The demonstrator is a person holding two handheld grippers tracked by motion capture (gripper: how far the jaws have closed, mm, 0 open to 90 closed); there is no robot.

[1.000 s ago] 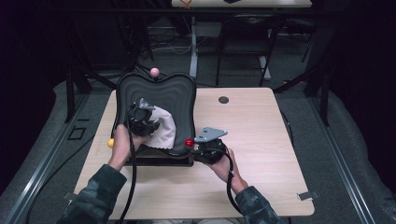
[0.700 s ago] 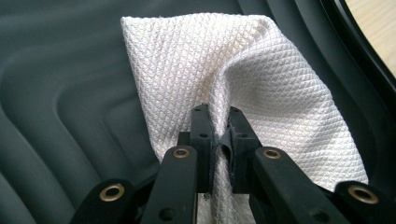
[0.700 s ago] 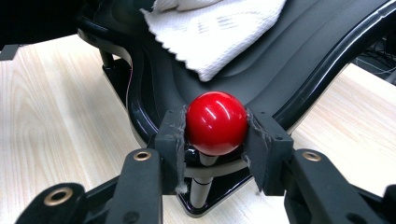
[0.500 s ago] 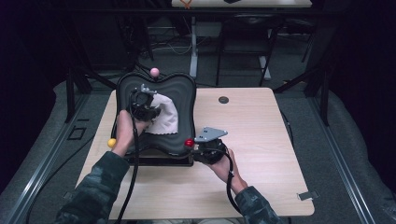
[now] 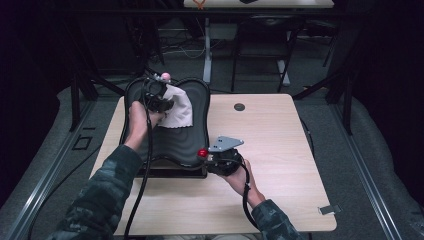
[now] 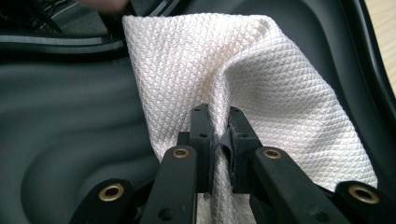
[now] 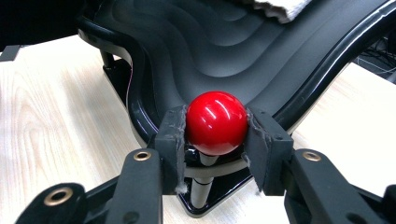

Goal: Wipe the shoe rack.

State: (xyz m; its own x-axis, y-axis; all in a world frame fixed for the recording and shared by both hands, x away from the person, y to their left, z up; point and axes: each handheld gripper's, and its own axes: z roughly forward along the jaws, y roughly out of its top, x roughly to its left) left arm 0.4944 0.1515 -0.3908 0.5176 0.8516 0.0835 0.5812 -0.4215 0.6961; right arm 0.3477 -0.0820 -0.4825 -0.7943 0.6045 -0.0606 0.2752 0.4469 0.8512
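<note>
— From the high view, where does the cloth (image 5: 178,111) lie against the left gripper (image 5: 161,104)?

— It spreads to the right of that gripper, on the far part of the black wavy tray (image 5: 192,145), near the far rim. The left hand (image 5: 137,117) is right at it; the right gripper (image 5: 216,161) sits at the tray's near right corner, well apart from the cloth — so the left is the nearer one by far.

— And the left gripper view?

— The white cloth (image 6: 261,88) is pinched in a fold between the jaws, clamped tight, and fans out ahead and down to the right over the dark tray.

— The right gripper view?

— Its jaws are clamped on the red ball (image 7: 216,122), a knob on a short post at the tray's corner. I'd judge it steadies the tray while the cloth wipes.
</note>
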